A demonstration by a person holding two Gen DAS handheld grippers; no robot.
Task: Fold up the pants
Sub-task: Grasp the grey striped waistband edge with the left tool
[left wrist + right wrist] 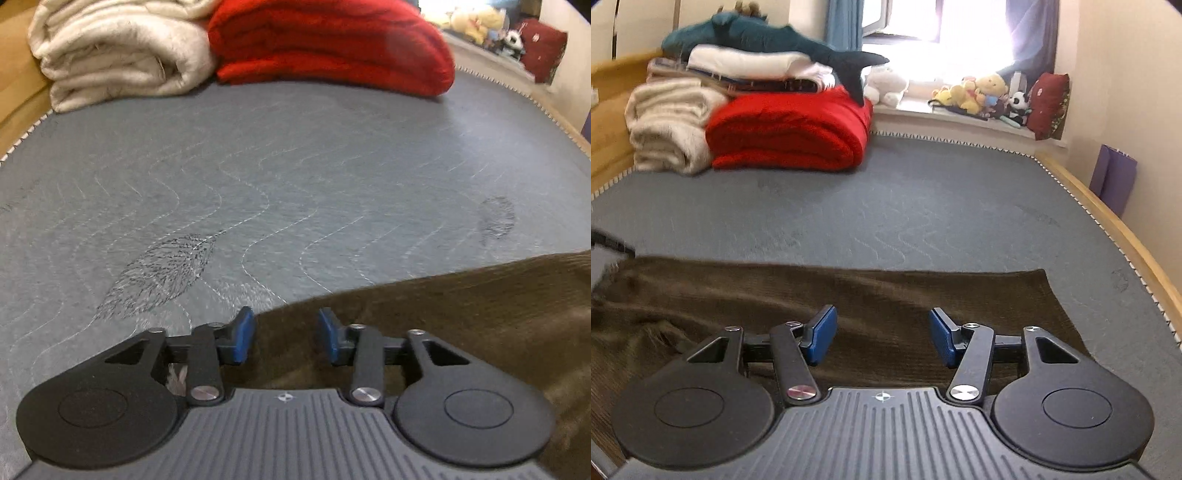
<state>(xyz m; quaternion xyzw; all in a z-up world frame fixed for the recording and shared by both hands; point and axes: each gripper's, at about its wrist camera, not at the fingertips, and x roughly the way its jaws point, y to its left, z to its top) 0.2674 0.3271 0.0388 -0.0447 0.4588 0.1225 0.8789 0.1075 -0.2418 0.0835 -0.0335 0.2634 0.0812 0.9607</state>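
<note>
Dark brown corduroy pants (pixel 871 295) lie flat on the grey mattress (pixel 923 206), stretched left to right with a straight far edge. In the left wrist view the pants (pixel 461 314) fill the lower right. My left gripper (pixel 286 334) is open and empty, over the pants' left edge where cloth meets mattress (pixel 258 166). My right gripper (pixel 882 334) is open and empty, over the right part of the pants. A dark piece of the left gripper shows at the left edge of the right wrist view.
A folded red blanket (pixel 790 129) and cream blanket (pixel 668 125) are stacked at the far left of the bed, with white bedding and a shark plush (pixel 768 37) on top. Stuffed toys (pixel 982 94) line the windowsill. The wooden bed rail (pixel 1108 221) runs along the right.
</note>
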